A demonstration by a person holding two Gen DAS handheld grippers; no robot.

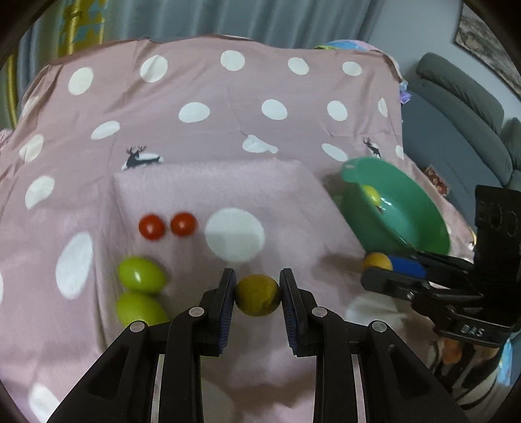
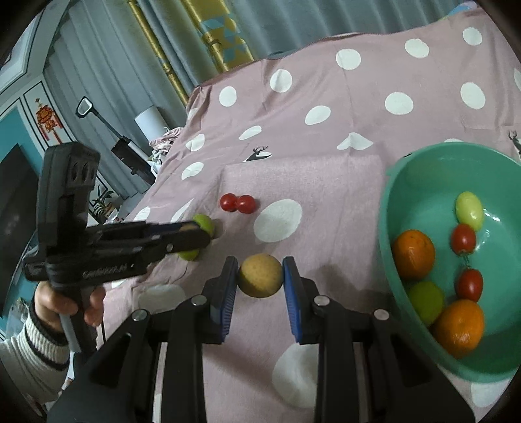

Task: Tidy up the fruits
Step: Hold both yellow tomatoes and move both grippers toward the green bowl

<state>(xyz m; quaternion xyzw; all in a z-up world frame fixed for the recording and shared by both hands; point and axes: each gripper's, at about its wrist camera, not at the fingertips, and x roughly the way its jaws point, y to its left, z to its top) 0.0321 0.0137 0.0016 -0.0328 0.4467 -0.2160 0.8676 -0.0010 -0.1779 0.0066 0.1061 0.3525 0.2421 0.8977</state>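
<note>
You work over a pink cloth (image 1: 202, 136) with white dots and small deer prints, spread across the surface, with a folded pink patch at its middle; grey curtains (image 1: 260, 16) hang behind, and a grey sofa (image 1: 462, 107) stands off to the right in the left wrist view. Your left gripper (image 1: 257, 294) has its fingers clamped on a dull yellow-brown round fruit (image 1: 258, 294), held above the cloth. Your right gripper (image 2: 260, 276) has its fingers clamped on a tan round fruit (image 2: 260, 275), just left of the green bowl (image 2: 407, 169). That bowl already holds two oranges (image 2: 413, 249), two green fruits and two red tomatoes. On the cloth, two loose red tomatoes (image 1: 167, 225) sit touching side by side, and two green fruits (image 1: 140, 275) lie near them on the left. In the right wrist view, the left gripper reaches across in front of those green fruits and partly hides them; your hand (image 2: 62, 306) in a striped sleeve grips its handle.
</note>
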